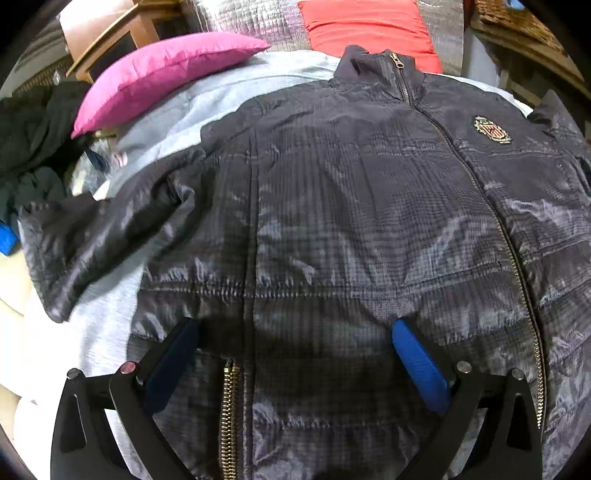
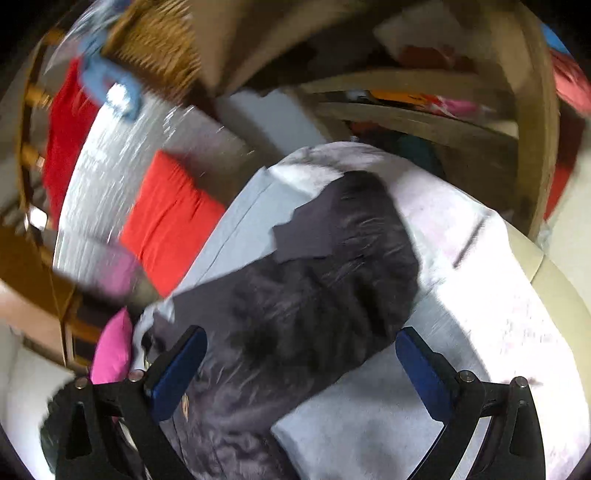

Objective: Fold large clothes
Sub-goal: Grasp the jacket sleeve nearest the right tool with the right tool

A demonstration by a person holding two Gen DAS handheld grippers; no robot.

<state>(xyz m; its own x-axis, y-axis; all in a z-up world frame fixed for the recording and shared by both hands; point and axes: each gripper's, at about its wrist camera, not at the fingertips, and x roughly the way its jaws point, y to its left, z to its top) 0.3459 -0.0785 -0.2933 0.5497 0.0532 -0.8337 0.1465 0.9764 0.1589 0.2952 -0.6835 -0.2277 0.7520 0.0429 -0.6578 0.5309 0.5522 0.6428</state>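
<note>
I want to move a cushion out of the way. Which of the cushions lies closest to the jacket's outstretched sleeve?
The magenta pink cushion, just above the dark quilted jacket sleeve. The orange-red cushion sits beyond the collar instead.

Your right gripper [image 2: 301, 354] hangs with jaws spread wide over the dark jacket [image 2: 314, 295], gripping nothing. The jacket lies on a pale sheet [image 2: 480, 295]. Beyond the jacket, 1 red cushion [image 2: 170, 218]; the picture is blurred.
</note>
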